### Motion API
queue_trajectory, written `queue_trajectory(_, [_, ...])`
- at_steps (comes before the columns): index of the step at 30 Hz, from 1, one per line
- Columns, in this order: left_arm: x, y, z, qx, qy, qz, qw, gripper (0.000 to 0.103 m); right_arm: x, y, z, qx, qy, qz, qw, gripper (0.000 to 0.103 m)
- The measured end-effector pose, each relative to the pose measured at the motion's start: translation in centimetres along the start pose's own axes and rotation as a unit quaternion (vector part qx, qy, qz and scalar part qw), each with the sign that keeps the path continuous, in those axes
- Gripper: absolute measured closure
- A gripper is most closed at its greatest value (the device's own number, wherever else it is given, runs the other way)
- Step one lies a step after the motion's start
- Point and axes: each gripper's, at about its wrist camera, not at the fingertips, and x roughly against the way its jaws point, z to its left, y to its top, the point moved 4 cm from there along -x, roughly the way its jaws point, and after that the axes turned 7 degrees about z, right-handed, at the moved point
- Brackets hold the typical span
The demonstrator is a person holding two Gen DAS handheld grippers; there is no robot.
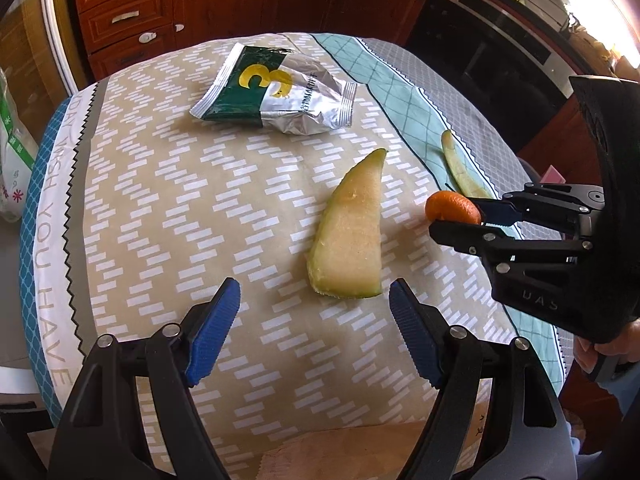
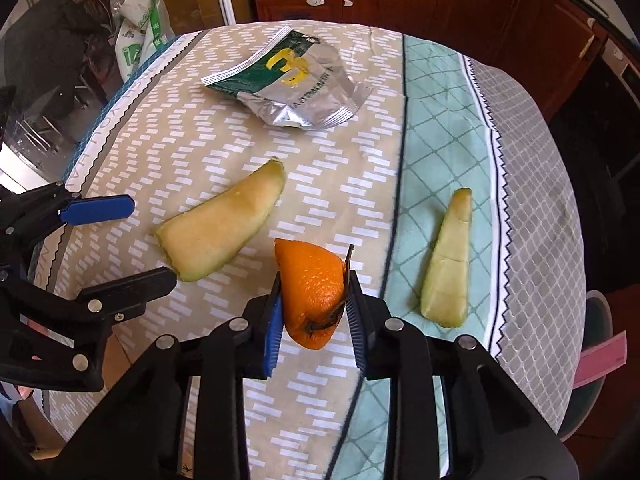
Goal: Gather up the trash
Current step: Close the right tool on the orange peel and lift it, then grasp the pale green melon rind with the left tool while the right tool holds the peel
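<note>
1. Fingers of the right gripper (image 2: 314, 312) were clamped on the orange peel (image 2: 312, 288); the left gripper (image 1: 314, 334) stood apart.
2. Beyond the left's fingertips lay a pale melon rind (image 1: 352, 236).

In the right wrist view, the snack packet (image 2: 292, 84) lies on the tablecloth (image 2: 192, 128) at upper centre. Below and left of it lies the large melon rind (image 2: 220, 224); the small melon rind (image 2: 448, 264) lies well apart at the right. Between the two rinds, low in the frame, sits the orange peel (image 2: 312, 292), between the pads of the right gripper (image 2: 314, 316). The left gripper (image 2: 140, 240) sits at the left edge, just beside the large rind's lower end.
</note>
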Motion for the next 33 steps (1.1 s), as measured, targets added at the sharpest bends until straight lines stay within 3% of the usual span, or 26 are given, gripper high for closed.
queue_trajectory(4, [-0.3,0.0,-0.9,-0.006,-0.007,0.003,1.0,0.029,0.5,-0.7,-1.8,-0.017,-0.005,-0.002,1.0,0.076])
queue_trajectory(7, [-0.8,-0.1,-1.5,-0.014,-0.004,0.009,0.9999,0.046,0.8,-1.0,-2.4,-0.024,-0.002,-0.004,1.0,0.076])
queue_trajectory(9, [-0.9,-0.1,-1.7,-0.023,0.01,0.007,0.9997,0.051,0.9,-1.2,-2.6,-0.026,0.0,-0.006,1.0,0.076])
queue_trajectory(20, [-1.5,0.3,-2.8,-0.047,0.038,0.003,0.9982,0.05,1.5,-1.7,-3.4,-0.034,0.006,-0.012,0.999,0.076])
queue_trajectory(23, [-1.5,0.6,-2.8,-0.052,0.041,-0.007,0.9978,0.062,1.6,-1.8,-3.7,-0.037,0.006,-0.012,0.999,0.076])
queue_trajectory(33, [0.8,0.1,-3.1,-0.02,0.021,-0.034,0.999,0.067,2.5,-2.0,-4.5,-0.043,-0.001,-0.019,0.999,0.076])
